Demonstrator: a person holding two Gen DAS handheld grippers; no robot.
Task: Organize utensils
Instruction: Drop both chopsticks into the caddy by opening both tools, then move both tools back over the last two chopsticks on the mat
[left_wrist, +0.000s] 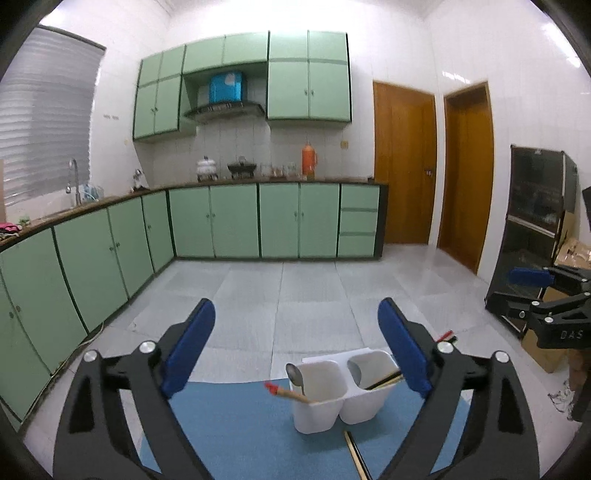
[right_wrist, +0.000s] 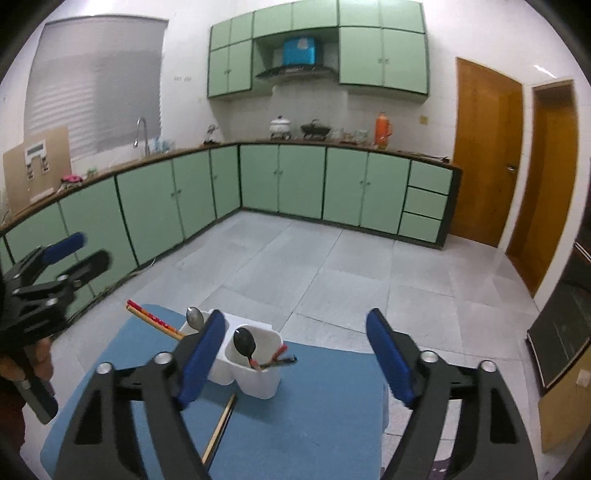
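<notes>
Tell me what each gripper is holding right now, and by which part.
Nothing is held. The left gripper and right gripper are both open and empty, above the white utensil holder on the blue mat.

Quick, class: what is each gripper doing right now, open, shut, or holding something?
Left gripper: jaws open, holding nothing.
Right gripper: jaws open, holding nothing.

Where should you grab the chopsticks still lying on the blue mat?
Grab the chopsticks near their middle, coming down from above. They lie flat on the blue mat, pointing at the white holder, so the right tool, open now, should pinch across the thin pair.
</notes>
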